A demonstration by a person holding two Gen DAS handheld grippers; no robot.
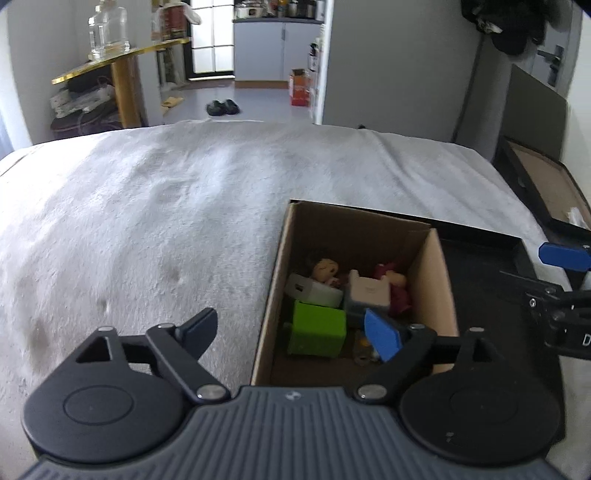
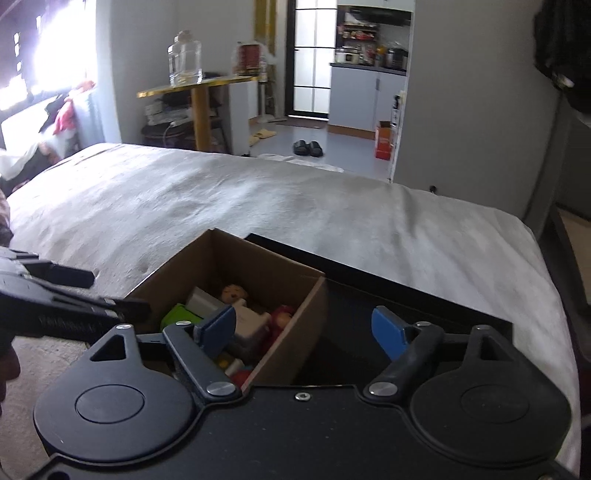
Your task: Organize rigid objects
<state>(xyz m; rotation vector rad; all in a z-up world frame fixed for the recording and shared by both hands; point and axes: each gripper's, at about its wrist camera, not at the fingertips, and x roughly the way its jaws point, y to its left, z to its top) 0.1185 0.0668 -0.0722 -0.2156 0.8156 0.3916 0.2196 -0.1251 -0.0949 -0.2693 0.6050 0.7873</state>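
Both tongs (image 1: 290, 334) (image 2: 308, 330) gape empty above toy-filled cardboard box (image 1: 275, 280) on bed (image 1: 147, 221).

This is a lived-in home, a bedroom opening onto a small kitchen. A bed with a grey blanket (image 2: 295, 206) fills the near ground. Far left stands a gold-topped side table (image 2: 199, 83) bearing a large glass jar (image 2: 184, 59). Through the far doorway, white kitchen cabinets (image 2: 364, 98) carry pots and appliances, and black slippers (image 2: 307, 147) lie on the floor. Dark clothing (image 1: 506, 22) hangs at far right.
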